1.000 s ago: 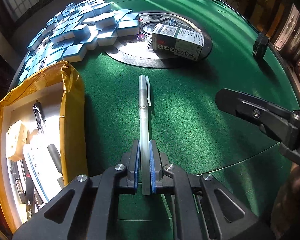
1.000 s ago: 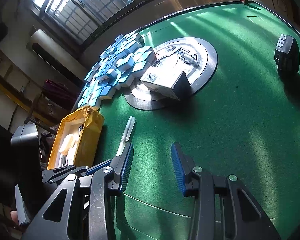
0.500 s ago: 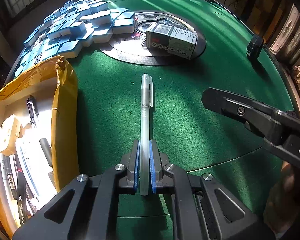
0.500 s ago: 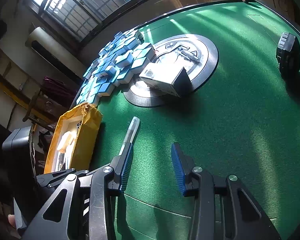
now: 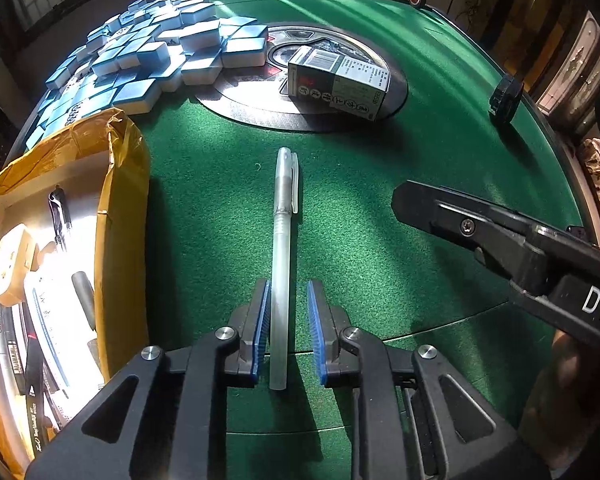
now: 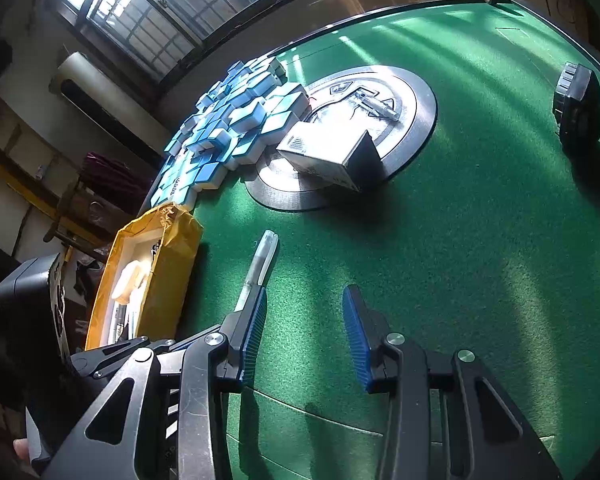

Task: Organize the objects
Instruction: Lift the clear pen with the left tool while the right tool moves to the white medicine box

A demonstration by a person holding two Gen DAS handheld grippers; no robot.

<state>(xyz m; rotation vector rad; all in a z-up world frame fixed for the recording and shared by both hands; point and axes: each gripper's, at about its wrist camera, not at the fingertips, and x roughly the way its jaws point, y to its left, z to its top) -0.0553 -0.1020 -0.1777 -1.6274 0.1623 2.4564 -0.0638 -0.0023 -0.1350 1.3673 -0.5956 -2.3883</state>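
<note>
Jaws of the left gripper have just been opened; the pen is released, lying on the green felt between them. Right gripper is held open, empty. Box placement judged pending.

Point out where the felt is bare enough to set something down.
Bare felt lies between the pen and black knob, right of the pen, and beyond the round plate. Crowded: the tile heap and yellow box at left.

Striped window sunlight, fisheye-warped edges
</note>
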